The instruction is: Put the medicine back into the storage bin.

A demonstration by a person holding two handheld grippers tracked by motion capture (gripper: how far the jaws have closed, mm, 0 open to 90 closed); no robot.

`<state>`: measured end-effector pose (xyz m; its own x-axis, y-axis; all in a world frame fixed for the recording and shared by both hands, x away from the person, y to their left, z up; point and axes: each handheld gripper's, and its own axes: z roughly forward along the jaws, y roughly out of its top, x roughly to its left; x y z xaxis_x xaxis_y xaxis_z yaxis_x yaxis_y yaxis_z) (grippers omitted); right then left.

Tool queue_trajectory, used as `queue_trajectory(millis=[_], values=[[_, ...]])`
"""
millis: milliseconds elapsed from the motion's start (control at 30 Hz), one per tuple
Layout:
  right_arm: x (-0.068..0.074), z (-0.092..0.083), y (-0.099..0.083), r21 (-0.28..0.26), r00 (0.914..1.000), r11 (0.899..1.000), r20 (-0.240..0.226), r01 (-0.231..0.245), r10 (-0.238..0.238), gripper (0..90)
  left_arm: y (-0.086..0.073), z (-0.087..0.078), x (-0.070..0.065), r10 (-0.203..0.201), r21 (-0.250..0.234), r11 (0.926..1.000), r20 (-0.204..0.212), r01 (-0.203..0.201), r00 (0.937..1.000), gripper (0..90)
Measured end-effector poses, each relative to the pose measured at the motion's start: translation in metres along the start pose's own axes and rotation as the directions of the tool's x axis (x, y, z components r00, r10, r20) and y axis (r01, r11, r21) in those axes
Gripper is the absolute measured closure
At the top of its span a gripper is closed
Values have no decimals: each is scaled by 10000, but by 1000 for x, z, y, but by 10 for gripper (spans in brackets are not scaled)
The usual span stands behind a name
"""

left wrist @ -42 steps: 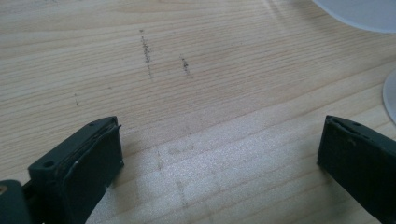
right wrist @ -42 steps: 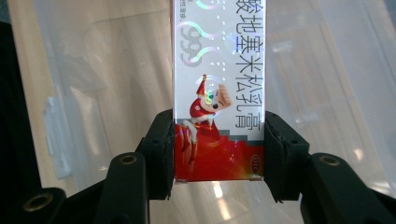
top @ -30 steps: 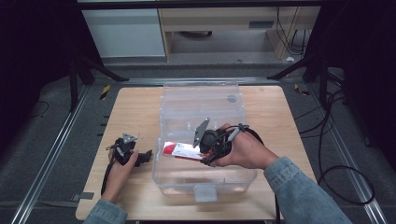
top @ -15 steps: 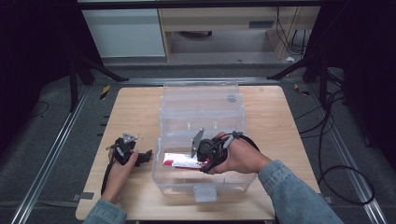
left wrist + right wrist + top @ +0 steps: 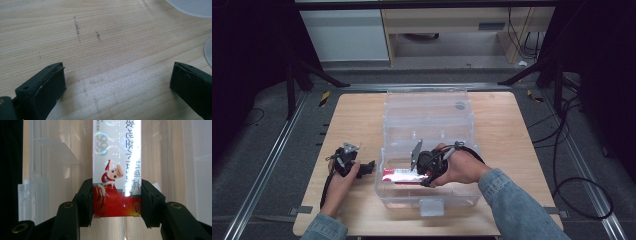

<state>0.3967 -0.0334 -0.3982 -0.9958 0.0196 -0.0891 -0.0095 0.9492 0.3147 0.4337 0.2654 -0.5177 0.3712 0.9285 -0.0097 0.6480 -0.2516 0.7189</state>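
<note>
Right tool: pads pinch the red end of a carton, one pad on each long side. Carton is red and white, with a cartoon figure and printed text, and runs from the jaws up to the top edge of the right gripper view. In the high view the right tool sits low centre of the frame, inside the near half of the clear bin. The carton lies roughly level there, pointing to the frame's left, close to the bin's left wall. Whether it touches the bin floor: can't tell. The right hand wraps the tool from the right; the denim sleeve runs off to the lower right corner.

Left tool: jaws spread wide, nothing between them, just bare wood of the tabletop. A pale curved edge of the bin shows at the upper right of the left gripper view. In the high view the left tool rests on the tabletop at lower left of centre, just outside the bin's left wall, with the left hand on it.

Bin stands mid-tabletop, long axis running away from the person, lid off or open; I can't tell which.
</note>
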Motion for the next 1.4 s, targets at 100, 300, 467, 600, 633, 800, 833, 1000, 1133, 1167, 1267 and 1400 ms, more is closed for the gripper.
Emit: queue_trajectory(millis=[100, 300, 467, 600, 633, 800, 833, 1000, 1133, 1167, 1267, 1400], values=[[0, 3, 1, 35, 9999, 9999, -27, 119, -119, 515, 0, 0, 0, 0, 1, 10000, 1, 0, 10000, 0], [0, 9, 4, 34, 9997, 9998, -133, 213, -213, 514, 0, 0, 0, -3, -1, 10000, 2, 3, 10000, 0], [0, 13, 6, 104, 9994, 9995, -215, 286, -284, 514, 0, 0, 0, 11, 9, 10000, 4, -11, 10000, 0], [0, 16, 7, 126, 9992, 9994, -263, 320, -317, 514, 0, 0, 0, -1, -1, 10000, 2, 1, 10000, 0], [0, 17, 8, 143, 9991, 9993, -262, 342, -338, 514, 0, 0, 0, 0, 1, 10000, 2, 0, 10000, 0], [-1, 21, 9, 213, 9988, 9990, -311, 388, -382, 513, 0, 0, 0, 4, -1, 10000, 6, -4, 10000, 0], [-1, 21, 9, 265, 9989, 9989, -283, 380, -372, 513, 0, 0, 0, 11, 2, 10000, 8, -11, 10000, 0], [-1, 25, 9, 305, 9991, 9989, -238, 354, -346, 513, 0, 0, 0, 14, 1, 10000, 9, -14, 10000, 0], [-1, 28, 9, 450, 9994, 9985, -203, 304, -295, 513, 0, 0, 0, 18, 4, 10000, 14, -18, 10000, 0], [-2, 29, 9, 476, 9993, 9983, -178, 351, -342, 513, 0, 0, 0, 21, 2, 10000, 17, -21, 10000, 0], [-2, 32, 9, 511, 9993, 9981, -148, 350, -342, 513, 0, 0, 0, 23, -1, 10000, 16, -23, 10000, 0], [-1, 36, 9, 665, 9996, 9974, -129, 260, -252, 512, 0, 0, 0, 28, -3, 10000, 22, -28, 10000, 0]])
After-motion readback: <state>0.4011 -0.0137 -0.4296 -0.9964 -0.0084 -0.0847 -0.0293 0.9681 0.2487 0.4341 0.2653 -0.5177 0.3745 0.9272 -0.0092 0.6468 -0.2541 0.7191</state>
